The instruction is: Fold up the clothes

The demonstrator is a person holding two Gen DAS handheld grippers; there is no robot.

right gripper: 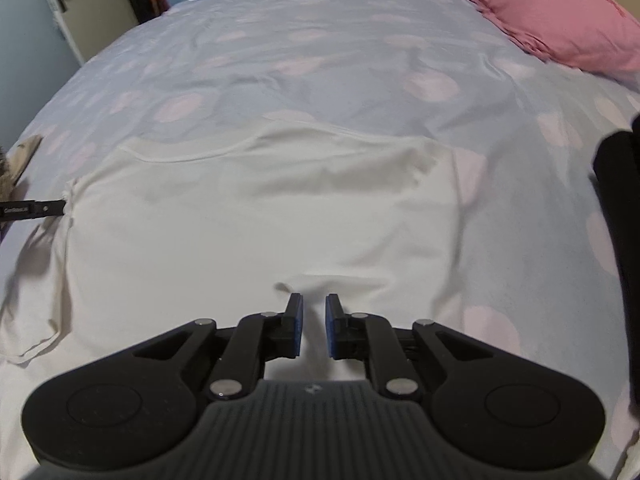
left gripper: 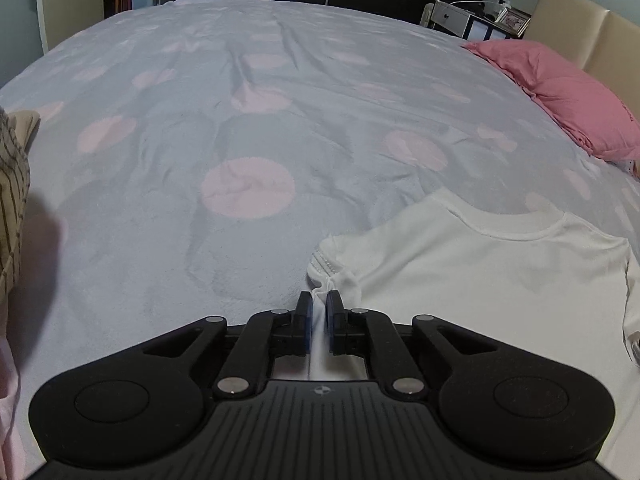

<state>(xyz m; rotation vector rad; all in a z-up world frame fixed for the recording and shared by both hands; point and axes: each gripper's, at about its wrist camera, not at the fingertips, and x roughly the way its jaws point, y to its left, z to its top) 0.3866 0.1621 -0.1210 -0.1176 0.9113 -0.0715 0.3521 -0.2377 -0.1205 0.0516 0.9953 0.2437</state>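
A white T-shirt (left gripper: 500, 272) lies flat on the bed, neckline towards the far side. My left gripper (left gripper: 319, 300) is shut on a bunched bit of the shirt's left sleeve edge, and the cloth runs back between its blue pads. In the right wrist view the shirt (right gripper: 260, 208) fills the middle, and the left gripper's finger (right gripper: 44, 209) shows at the left edge, pinching that sleeve. My right gripper (right gripper: 313, 304) hovers over the near part of the shirt with its pads a little apart. No fold is pinched between them, and a small pucker lies just beyond its left fingertip.
The grey bedcover (left gripper: 240, 120) with pink dots spreads far and left. A pink pillow (left gripper: 560, 88) lies at the far right by the beige headboard. Striped cloth (left gripper: 12, 200) sits at the left edge. A dark shape (right gripper: 620, 200) stands at the right.
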